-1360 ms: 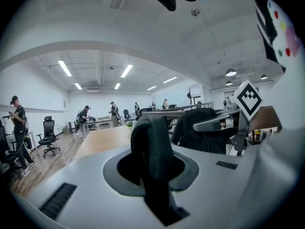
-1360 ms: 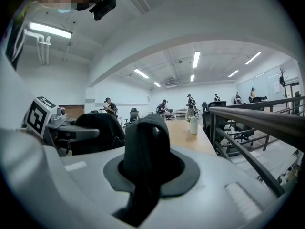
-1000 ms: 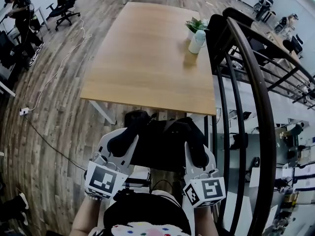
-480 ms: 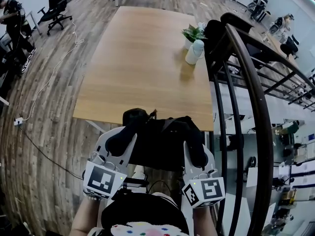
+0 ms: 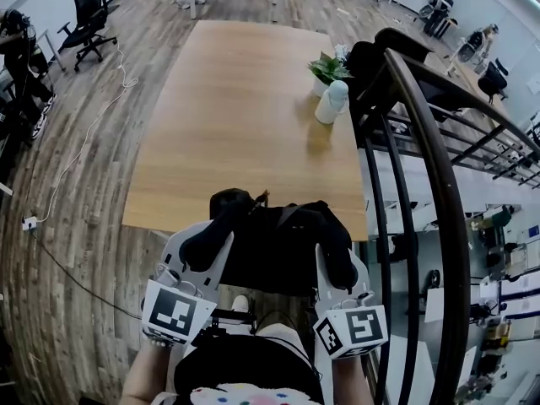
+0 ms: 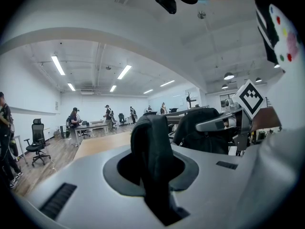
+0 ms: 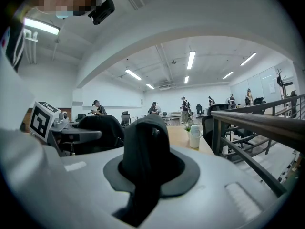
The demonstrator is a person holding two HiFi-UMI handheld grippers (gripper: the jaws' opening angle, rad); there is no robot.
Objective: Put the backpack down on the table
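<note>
A black backpack (image 5: pixel 274 247) hangs in the air between my two grippers, its far end over the near edge of the wooden table (image 5: pixel 240 116). My left gripper (image 5: pixel 218 230) is shut on one black shoulder strap (image 6: pixel 152 149), which fills the gap between its jaws in the left gripper view. My right gripper (image 5: pixel 336 253) is shut on the other strap (image 7: pixel 145 151) in the same way. Both grippers point nearly level toward the table. The backpack's body (image 6: pixel 202 132) bulges between them and also shows in the right gripper view (image 7: pixel 97 130).
A potted plant (image 5: pixel 327 66) and a white bottle (image 5: pixel 332 101) stand near the table's right edge. A dark metal railing (image 5: pixel 434 175) runs close along my right side. Office chairs (image 5: pixel 89 7) and people stand at the far left; a cable (image 5: pixel 76 159) lies on the wooden floor.
Both grippers have carried the backpack forward. The table's near edge, earlier just beyond the backpack, now lies under its far end. Both grips are unchanged.
</note>
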